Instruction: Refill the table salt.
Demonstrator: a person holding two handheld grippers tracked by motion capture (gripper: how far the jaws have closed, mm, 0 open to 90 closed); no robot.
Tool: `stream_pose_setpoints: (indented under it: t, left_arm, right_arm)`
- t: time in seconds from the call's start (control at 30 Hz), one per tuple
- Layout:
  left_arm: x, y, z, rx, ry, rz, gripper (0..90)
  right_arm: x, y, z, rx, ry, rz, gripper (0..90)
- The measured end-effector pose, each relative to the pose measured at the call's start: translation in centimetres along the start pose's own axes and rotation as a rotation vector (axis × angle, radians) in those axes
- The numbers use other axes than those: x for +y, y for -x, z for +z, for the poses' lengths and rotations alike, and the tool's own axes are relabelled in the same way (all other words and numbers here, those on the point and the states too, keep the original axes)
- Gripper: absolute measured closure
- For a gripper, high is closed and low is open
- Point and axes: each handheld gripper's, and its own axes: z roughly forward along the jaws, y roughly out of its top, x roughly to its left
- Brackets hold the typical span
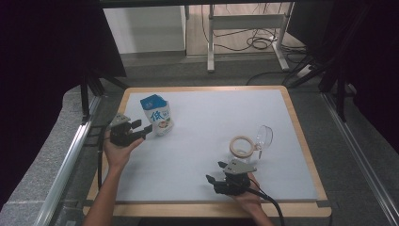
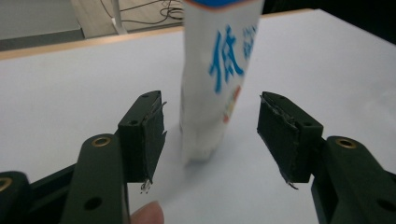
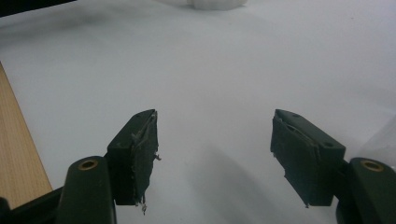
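A white pouch (image 1: 156, 114) with blue print and a blue top stands upright at the back left of the white mat. My left gripper (image 1: 143, 127) is just left of it, jaws open and aimed at it. In the left gripper view the pouch (image 2: 217, 79) rises a little beyond the open gripper (image 2: 212, 135), with no pad touching it. Near the mat's front edge my right gripper (image 1: 215, 172) is open with nothing between its jaws, as the right gripper view (image 3: 215, 149) also shows. A clear glass jar (image 1: 264, 136) lies on its side beside a wooden ring (image 1: 243, 145).
The white mat (image 1: 197, 155) covers a wooden table with a bare rim (image 1: 301, 136). The table's wooden edge (image 3: 18, 158) is close to my right gripper. Behind the table are a desk frame (image 1: 244, 28) and floor cables. Dark curtains hang on both sides.
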Motion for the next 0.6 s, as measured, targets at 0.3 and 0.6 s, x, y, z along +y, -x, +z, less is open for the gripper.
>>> stream_pose_setpoints:
  t: [0.3,0.6]
  left_arm:
    - [3.2,-0.6,2.1,-0.015,0.012,0.06,48.4]
    - [3.0,-0.8,3.6,-0.107,0.029,0.053,75.1]
  right_arm:
    - [-0.2,-0.1,0.0,-0.003,-0.008,-0.005,32.9]
    - [-0.3,-0.1,-0.1,-0.007,-0.01,-0.01,32.9]
